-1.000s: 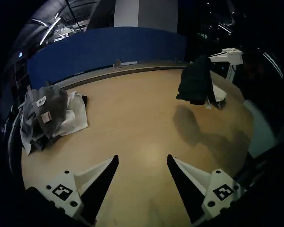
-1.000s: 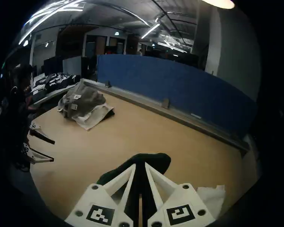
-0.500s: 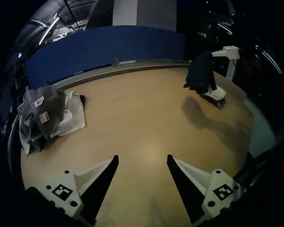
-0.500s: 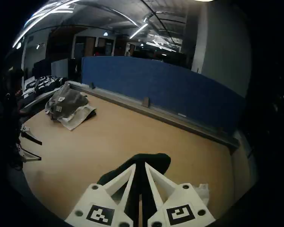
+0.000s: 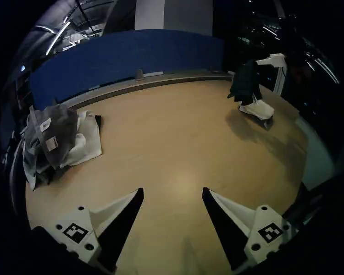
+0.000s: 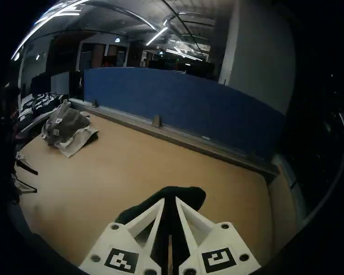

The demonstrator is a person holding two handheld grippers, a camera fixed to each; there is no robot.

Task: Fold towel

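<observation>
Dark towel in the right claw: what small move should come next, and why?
Probably lower the right claw to lay the dark towel flat on the bare table in front of the left claw. The towel hangs bunched above the wood, pinched in the shut claw, while the left claw stands open and could then take a corner.

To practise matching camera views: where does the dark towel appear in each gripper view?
Left gripper view: dark towel hangs upper right, over the table.
Right gripper view: dark towel bottom centre, clamped in the right tongs.
Shared landmark: the blue partition behind the table.
</observation>
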